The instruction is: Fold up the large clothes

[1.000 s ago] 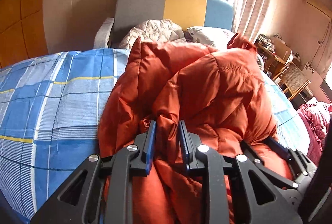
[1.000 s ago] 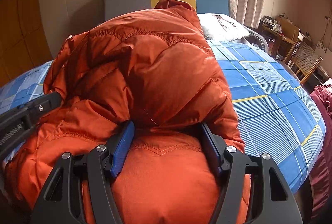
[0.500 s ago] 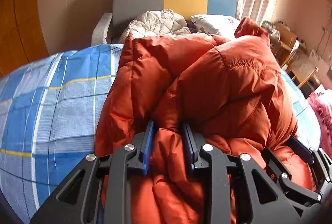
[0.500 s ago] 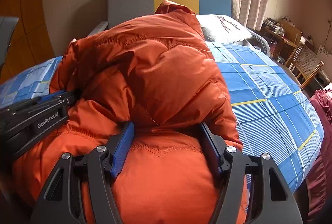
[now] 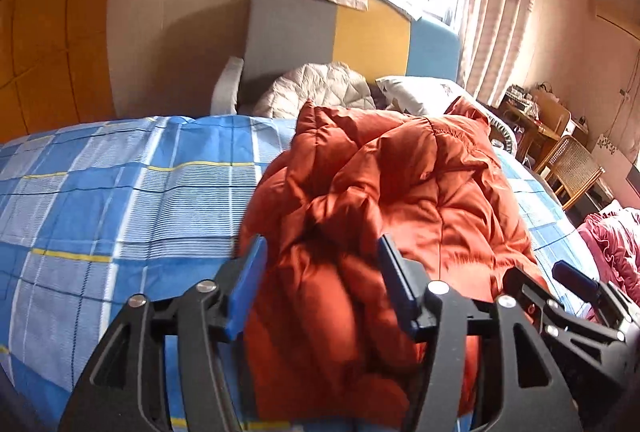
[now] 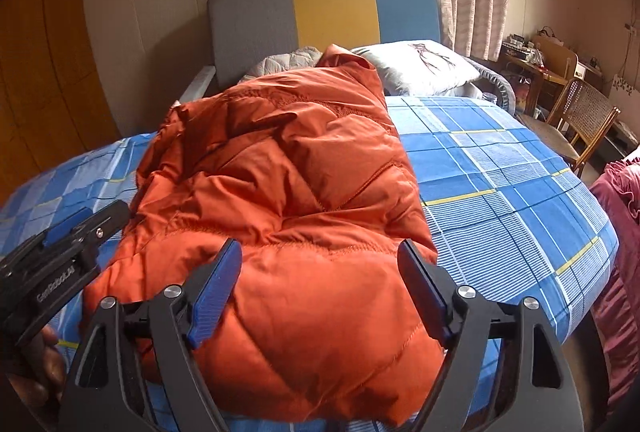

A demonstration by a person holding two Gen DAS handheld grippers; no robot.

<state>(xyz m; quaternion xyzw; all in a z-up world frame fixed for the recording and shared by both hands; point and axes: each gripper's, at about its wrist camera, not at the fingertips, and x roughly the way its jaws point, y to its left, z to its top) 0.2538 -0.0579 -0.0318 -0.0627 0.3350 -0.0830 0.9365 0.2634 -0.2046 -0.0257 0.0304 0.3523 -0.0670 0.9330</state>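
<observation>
An orange puffy jacket (image 5: 380,199) lies bunched in a folded heap on the blue plaid bed (image 5: 120,199). My left gripper (image 5: 322,276) hovers over its near left end. Its jaws are opening, and crumpled fabric bulges between the blue pads without being pinched. In the right wrist view the jacket (image 6: 288,191) looks smoother. My right gripper (image 6: 320,284) straddles the near end, its jaws opening wide and the pads clear of the cloth. The left gripper (image 6: 76,244) shows at the jacket's left edge, and the right gripper (image 5: 560,296) appears at the left view's lower right.
A grey, yellow and blue headboard (image 6: 332,15) stands behind the bed, with a white pillow (image 6: 424,67) and a quilted pale blanket (image 5: 320,87) before it. A wicker chair (image 6: 580,119) and a desk stand right. Maroon cloth (image 6: 624,211) lies by the bed's right edge.
Both grippers have let go of the jacket folds they pinched. Their jaws have spread and both have drawn back and up. The jacket has settled lower on the bed.
</observation>
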